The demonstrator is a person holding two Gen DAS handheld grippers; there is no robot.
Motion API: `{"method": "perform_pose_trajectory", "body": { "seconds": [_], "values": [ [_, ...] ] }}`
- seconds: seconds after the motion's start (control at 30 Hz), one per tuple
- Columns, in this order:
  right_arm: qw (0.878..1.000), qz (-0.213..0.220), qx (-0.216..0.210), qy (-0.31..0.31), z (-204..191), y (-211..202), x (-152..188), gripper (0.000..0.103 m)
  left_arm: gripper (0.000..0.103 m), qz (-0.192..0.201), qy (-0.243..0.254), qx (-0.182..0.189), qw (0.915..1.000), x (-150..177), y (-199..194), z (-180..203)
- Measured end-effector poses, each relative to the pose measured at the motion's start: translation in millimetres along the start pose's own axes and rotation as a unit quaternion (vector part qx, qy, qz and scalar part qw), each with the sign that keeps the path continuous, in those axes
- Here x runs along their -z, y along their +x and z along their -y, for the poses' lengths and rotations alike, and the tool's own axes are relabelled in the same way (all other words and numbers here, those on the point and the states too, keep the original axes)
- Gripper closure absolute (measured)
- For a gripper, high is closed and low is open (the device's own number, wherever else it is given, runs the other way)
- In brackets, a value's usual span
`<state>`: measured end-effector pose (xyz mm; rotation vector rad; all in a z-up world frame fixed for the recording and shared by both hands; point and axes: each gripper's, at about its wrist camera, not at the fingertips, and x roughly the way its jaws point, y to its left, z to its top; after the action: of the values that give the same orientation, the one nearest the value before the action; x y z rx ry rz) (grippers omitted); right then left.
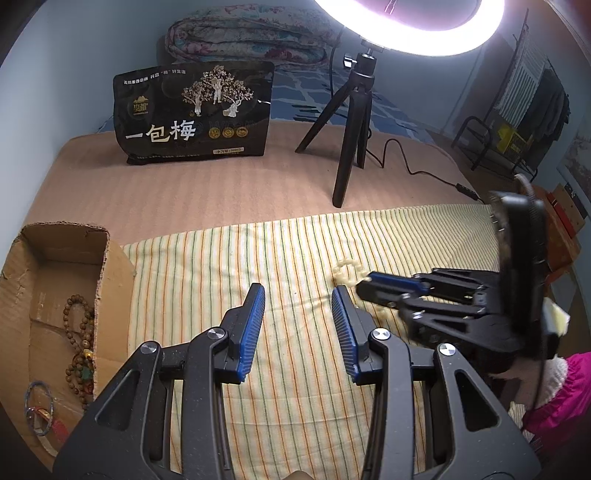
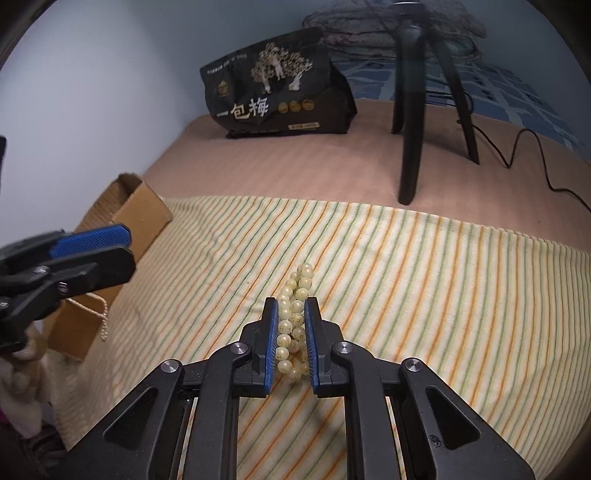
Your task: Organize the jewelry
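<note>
A pale yellow-green bead bracelet (image 2: 294, 317) lies squeezed between my right gripper's (image 2: 291, 304) blue pads, over the striped cloth (image 2: 406, 280). In the left wrist view the same bracelet (image 1: 347, 272) sticks out past the right gripper (image 1: 364, 286). My left gripper (image 1: 297, 293) is open and empty above the cloth. A cardboard box (image 1: 59, 295) at the left holds a brown bead necklace (image 1: 79, 339) and a thin blue bangle (image 1: 38, 410). The box also shows in the right wrist view (image 2: 125, 214), with a small chain (image 2: 102, 317) hanging at its side.
A black snack bag (image 1: 195, 110) stands at the back of the bed. A black tripod (image 1: 351, 122) with a ring light (image 1: 410, 26) stands back right, its cable (image 1: 424, 173) trailing right. A folded quilt (image 1: 247, 37) lies behind.
</note>
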<state>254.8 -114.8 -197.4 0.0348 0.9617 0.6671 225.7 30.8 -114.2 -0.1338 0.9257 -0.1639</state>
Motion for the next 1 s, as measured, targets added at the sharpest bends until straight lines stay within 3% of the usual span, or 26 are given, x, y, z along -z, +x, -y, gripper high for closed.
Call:
{"method": "perform_pose_trajectory", "body": {
  "seconds": [0.13,0.5,1.0],
  "values": [
    [1.000,0.013,0.010,-0.002,7.5,-12.1,4.9,0.091,0.065,-0.012,0.007,0.002,0.9999,3.3,8.8,6.9],
    [0.998,-0.019,0.044,-0.034,44.8,-25.5,8.3,0.091,0.065,-0.043,0.030,0.008,0.9986,13.1,53.6,28.9],
    [0.994,-0.028,0.074,-0.071,51.1,-30.1,19.8,0.090,0.065,-0.055,0.082,-0.015,0.9950,19.8,90.3,56.9]
  ]
}}
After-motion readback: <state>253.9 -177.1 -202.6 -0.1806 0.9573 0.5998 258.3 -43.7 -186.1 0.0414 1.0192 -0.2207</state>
